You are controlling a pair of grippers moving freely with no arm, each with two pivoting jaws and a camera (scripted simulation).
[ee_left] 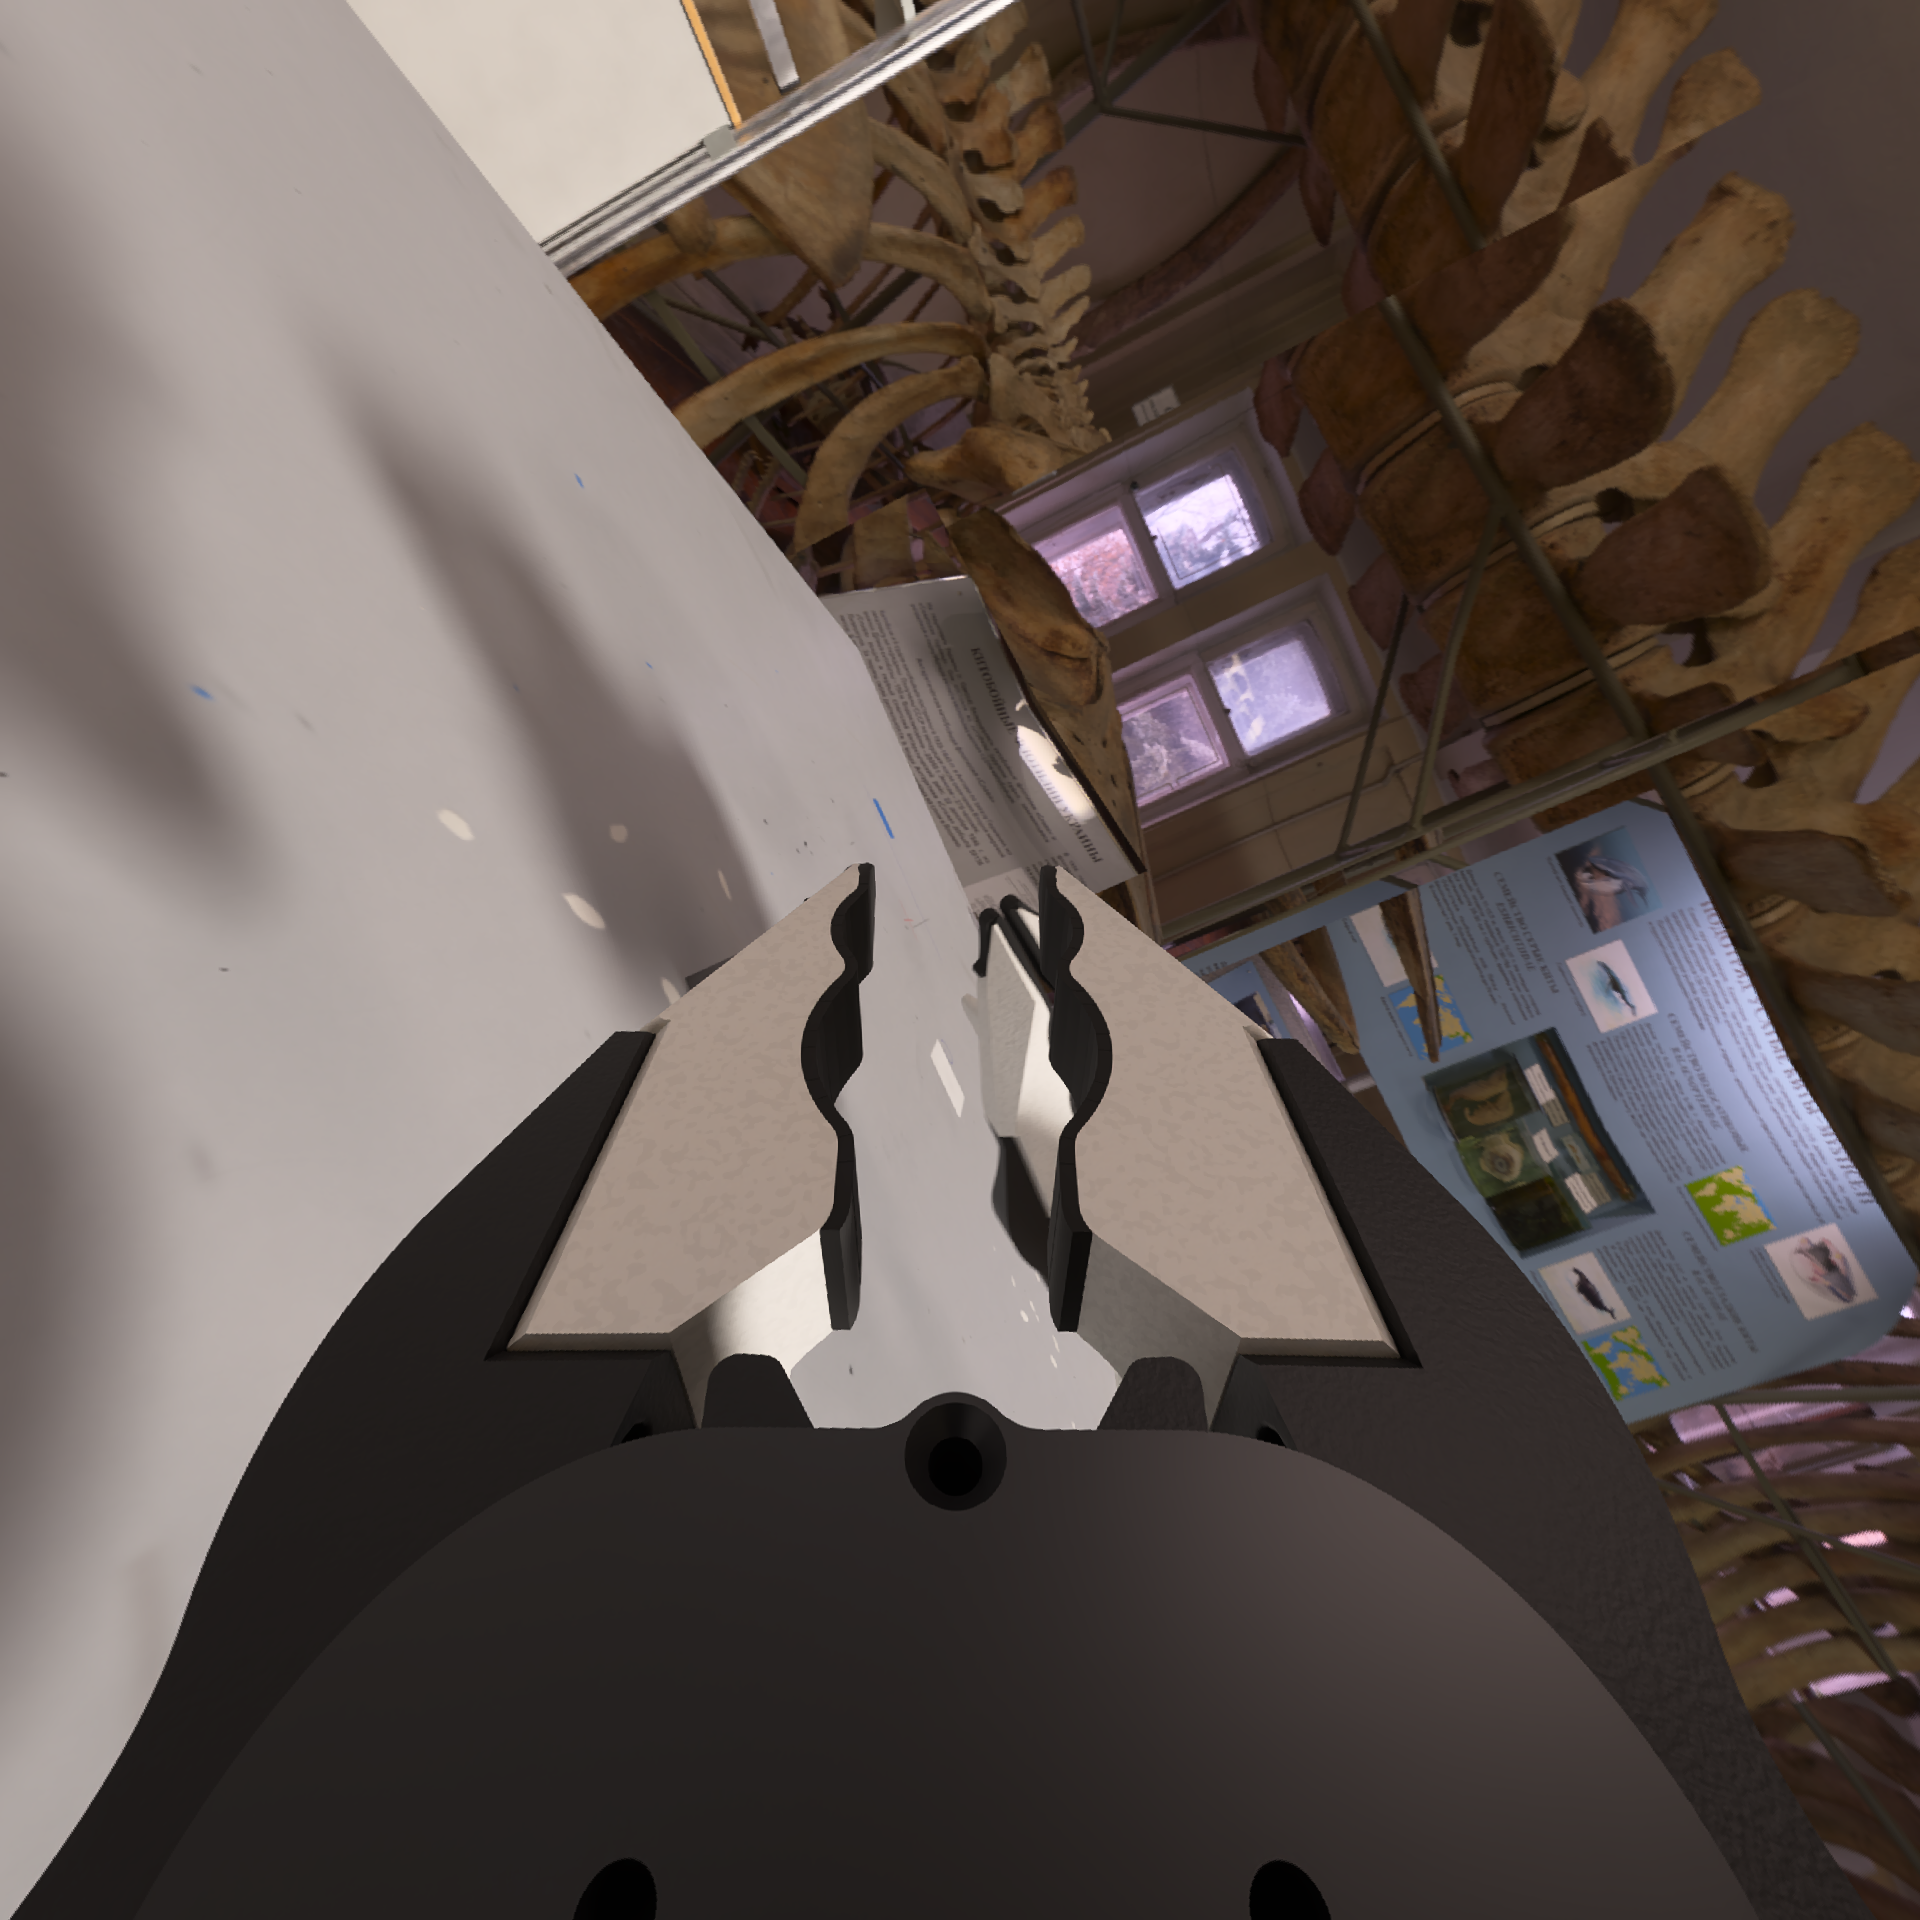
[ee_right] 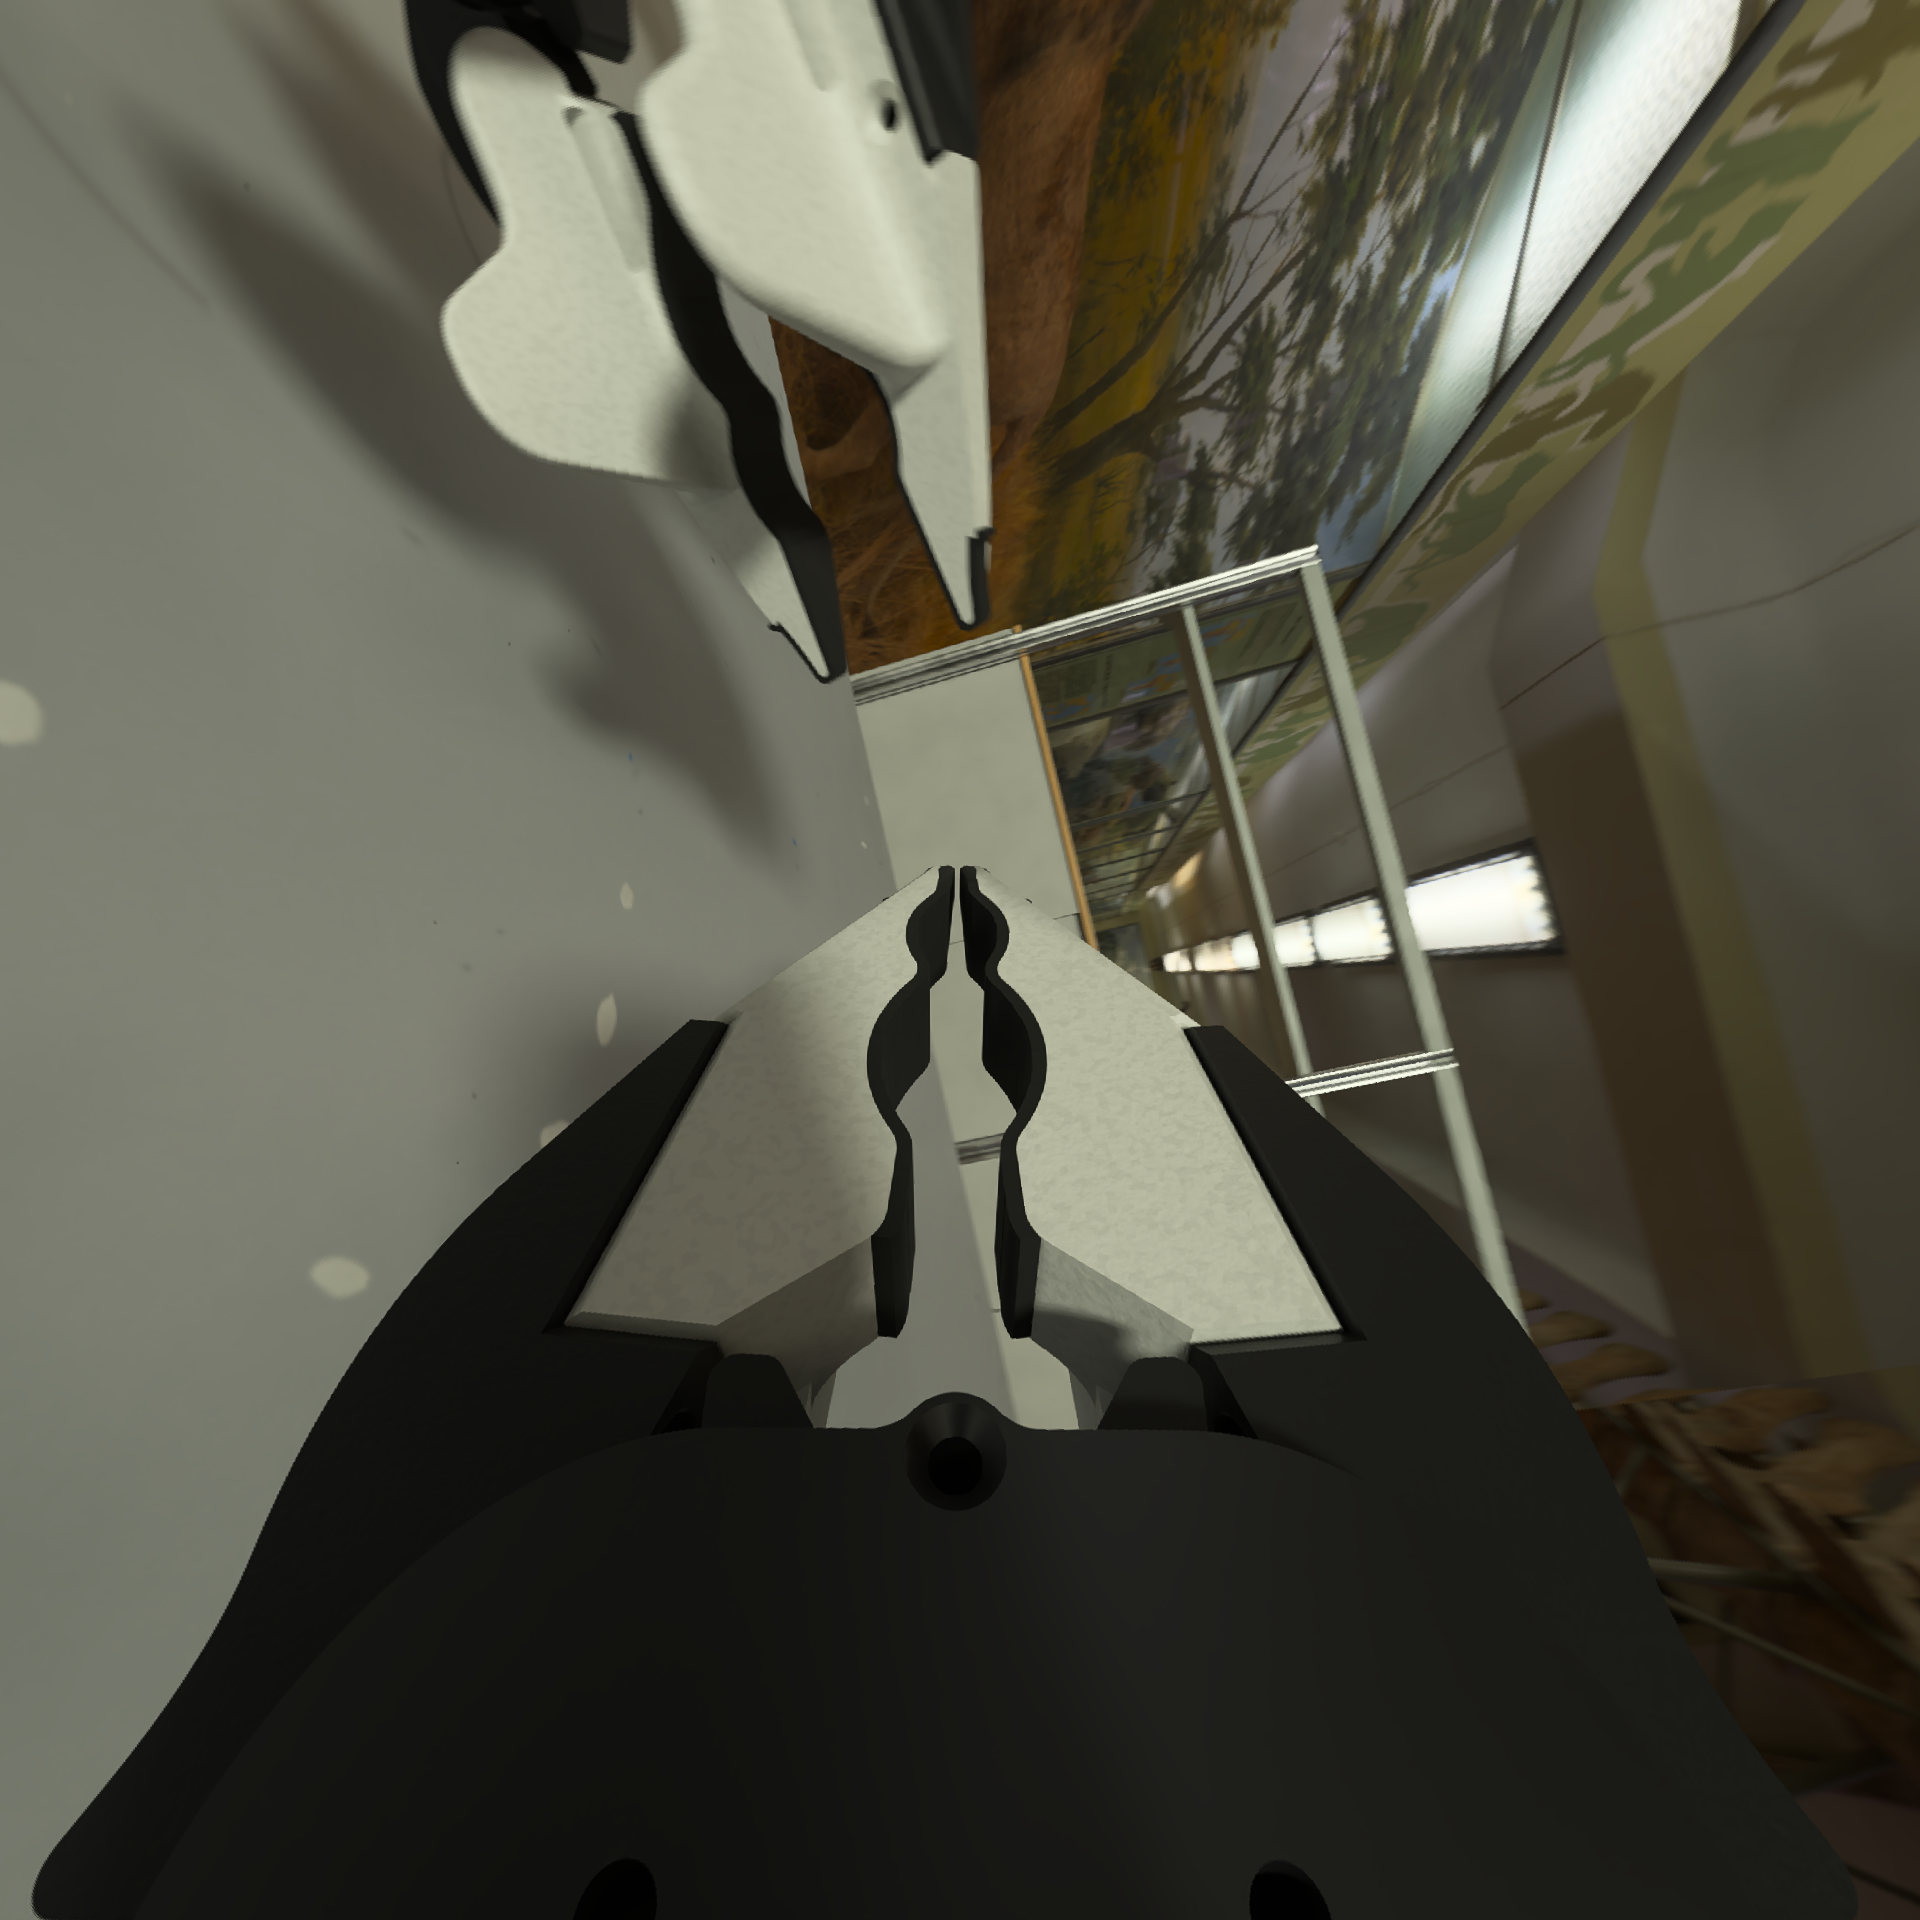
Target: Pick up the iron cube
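No iron cube shows in either view. My left gripper [ee_left: 956,878] is open and empty, with its fingers pointing along the white table [ee_left: 312,623], which is tilted and fills the left of the view. My right gripper [ee_right: 956,875] is shut on nothing, its tips almost touching, and points along the same table [ee_right: 260,727]. In the right wrist view the left gripper [ee_right: 899,634] hangs at the top, its jaws apart, close to the table. A small dark and white shape [ee_left: 1003,971] between the left fingers may be the other gripper; I cannot tell.
The table's edge [ee_left: 790,582] runs diagonally up the left wrist view. Beyond it are a large skeleton [ee_left: 1558,416], windows and a blue poster board [ee_left: 1621,1122]. In the right wrist view a metal frame [ee_right: 1351,831] stands past the table's end.
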